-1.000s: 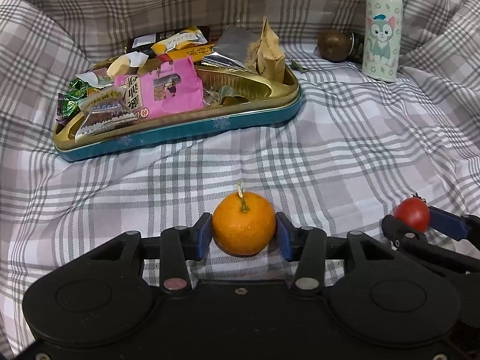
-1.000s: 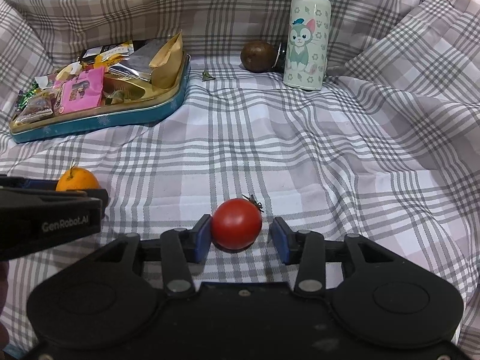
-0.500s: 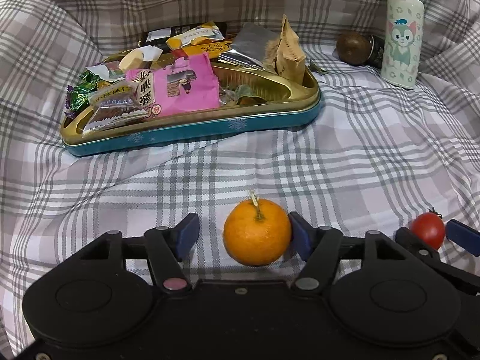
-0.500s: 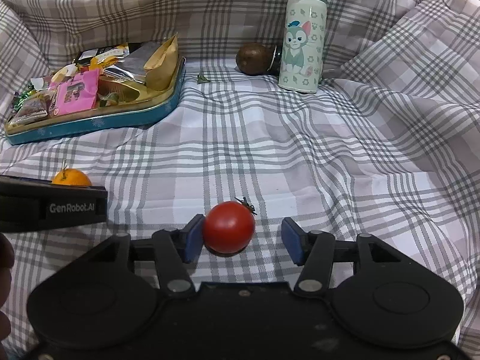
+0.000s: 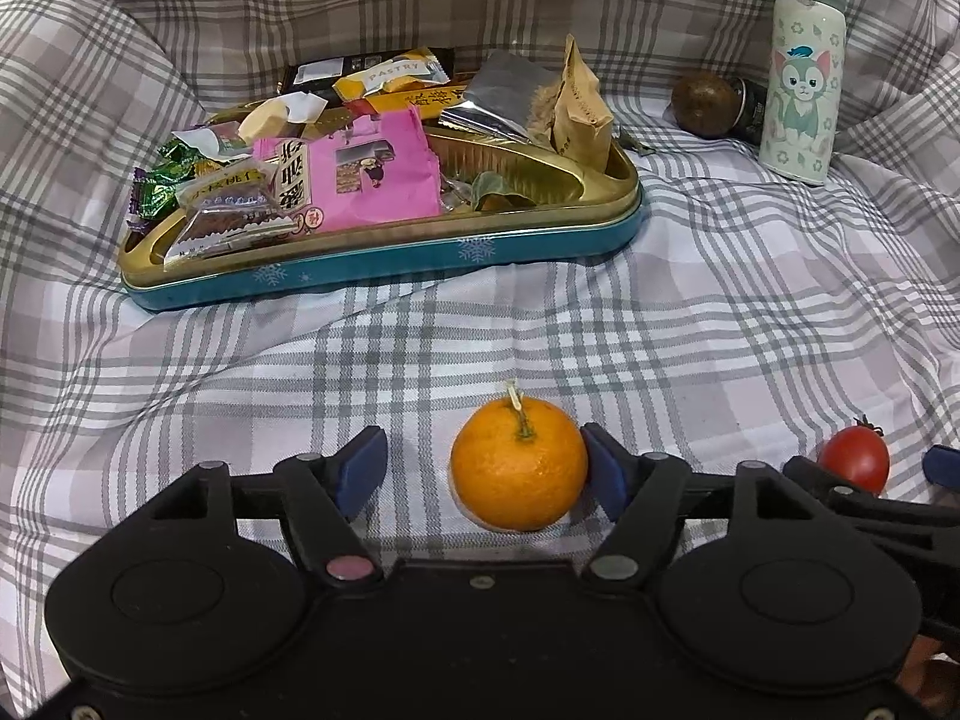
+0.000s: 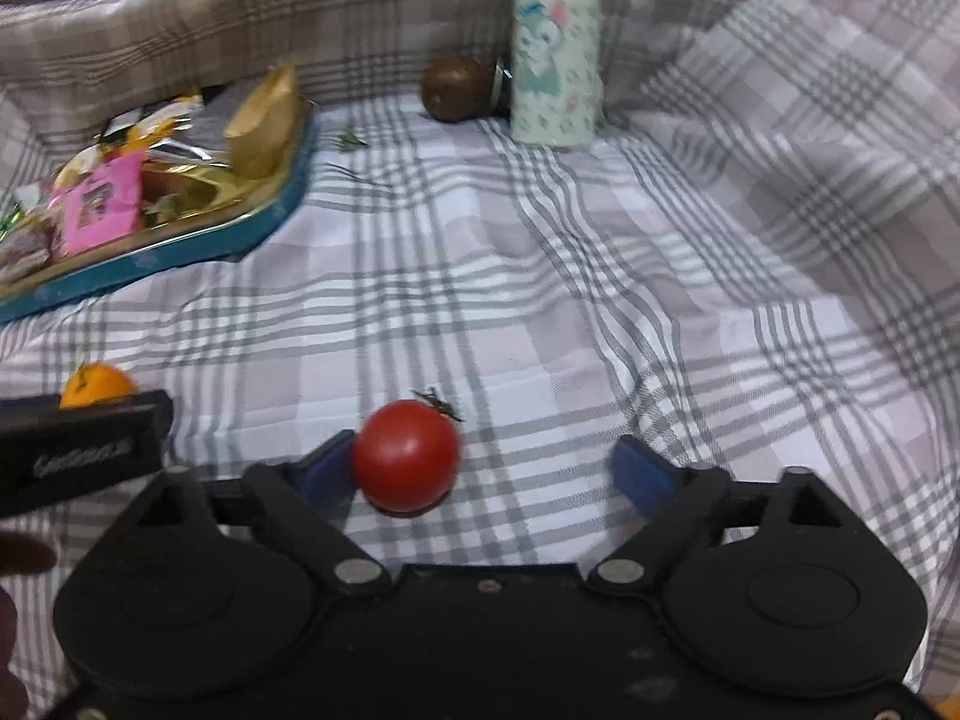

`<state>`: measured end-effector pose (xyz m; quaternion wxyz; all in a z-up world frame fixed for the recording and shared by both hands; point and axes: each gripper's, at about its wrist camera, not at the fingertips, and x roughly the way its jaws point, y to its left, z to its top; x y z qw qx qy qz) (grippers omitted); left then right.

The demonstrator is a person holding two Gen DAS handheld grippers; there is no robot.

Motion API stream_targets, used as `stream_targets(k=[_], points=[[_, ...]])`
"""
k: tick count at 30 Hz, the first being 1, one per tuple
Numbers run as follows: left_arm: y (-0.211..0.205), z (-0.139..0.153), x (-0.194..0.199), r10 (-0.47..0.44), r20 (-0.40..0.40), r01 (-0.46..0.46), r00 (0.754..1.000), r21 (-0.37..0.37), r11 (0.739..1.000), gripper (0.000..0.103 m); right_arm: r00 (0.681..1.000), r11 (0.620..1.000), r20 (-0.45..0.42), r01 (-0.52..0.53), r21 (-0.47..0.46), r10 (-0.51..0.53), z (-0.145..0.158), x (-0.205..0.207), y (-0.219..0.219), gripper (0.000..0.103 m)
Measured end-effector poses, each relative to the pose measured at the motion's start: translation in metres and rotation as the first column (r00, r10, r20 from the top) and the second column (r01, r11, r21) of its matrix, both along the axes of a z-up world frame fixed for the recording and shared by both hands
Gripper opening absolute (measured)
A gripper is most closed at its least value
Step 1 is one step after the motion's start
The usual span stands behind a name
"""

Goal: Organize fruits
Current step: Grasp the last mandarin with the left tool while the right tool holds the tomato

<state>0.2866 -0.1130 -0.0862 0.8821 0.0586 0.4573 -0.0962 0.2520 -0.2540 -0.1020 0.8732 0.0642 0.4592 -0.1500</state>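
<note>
An orange (image 5: 519,468) with a short stem lies on the plaid cloth between the fingers of my left gripper (image 5: 483,462). Its jaws are opening: the right pad is close beside the fruit and the left pad stands well clear. A red tomato (image 6: 405,456) rests on the cloth inside my right gripper (image 6: 483,462), whose jaws are opening wide. The tomato sits against the left pad, far from the right one. The left wrist view shows the tomato (image 5: 854,457) at the right edge. The right wrist view shows the orange (image 6: 96,384) at the left.
A teal and gold tin (image 5: 384,264) heaped with snack packets stands at the back left. A cat-print bottle (image 5: 801,90) stands upright at the back right, with a brown round fruit (image 5: 702,105) beside it. Raised folds of cloth ring the area.
Both grippers' jaws have spread apart and let go of their fruit. The orange and the tomato stay on the cloth between the fingers. The right wrist view has shifted a little and is blurred.
</note>
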Motion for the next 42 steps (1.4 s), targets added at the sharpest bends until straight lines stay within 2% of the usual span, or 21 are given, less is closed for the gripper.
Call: stream_targets(k=[1, 9, 11, 15, 17, 29, 36, 39, 42], points=[[-0.0001, 0.0003, 0.0003, 0.001, -0.001, -0.001, 1.000, 0.000, 1.000, 0.072, 1.000, 1.000, -0.008, -0.009, 0.010, 0.009, -0.0004, 0.0019, -0.0022, 0.103], [-0.0005, 0.0001, -0.0005, 0.013, 0.009, -0.013, 1.000, 0.000, 1.000, 0.074, 0.999, 0.999, -0.014, -0.028, 0.019, 0.029, -0.0028, 0.0046, -0.0015, 0.103], [-0.0002, -0.0010, -0.0008, 0.021, 0.017, -0.021, 1.000, 0.001, 1.000, 0.077, 0.999, 0.999, -0.015, -0.030, 0.020, 0.031, -0.0027, 0.0053, -0.0016, 0.103], [0.0044, -0.0047, 0.0024, 0.067, 0.011, -0.067, 0.998, 0.002, 0.998, 0.093, 1.000, 1.000, -0.006, -0.024, 0.016, 0.024, -0.0031, 0.0041, -0.0012, 0.103], [0.0080, -0.0061, 0.0058, 0.074, -0.004, -0.074, 0.997, -0.011, 0.997, 0.096, 1.000, 1.000, -0.005, -0.025, 0.015, 0.025, -0.0031, 0.0038, -0.0009, 0.103], [0.0079, -0.0061, 0.0070, 0.058, -0.002, -0.058, 0.998, -0.012, 0.998, 0.097, 1.000, 1.000, 0.013, -0.013, 0.005, 0.013, -0.0035, 0.0025, 0.0008, 0.103], [0.0082, -0.0062, 0.0072, 0.055, -0.001, -0.055, 0.998, -0.014, 0.998, 0.097, 0.999, 0.999, -0.003, -0.043, 0.020, 0.043, -0.0020, 0.0063, -0.0020, 0.103], [0.0085, -0.0061, 0.0073, 0.055, -0.001, -0.055, 0.999, -0.015, 0.998, 0.097, 1.000, 1.000, 0.021, -0.017, 0.015, 0.017, -0.0015, 0.0030, -0.0017, 0.103], [0.0087, -0.0062, 0.0077, 0.054, 0.000, -0.054, 0.999, -0.014, 0.998, 0.097, 0.998, 0.999, 0.043, -0.036, -0.015, 0.036, 0.0002, 0.0001, 0.0036, 0.095]])
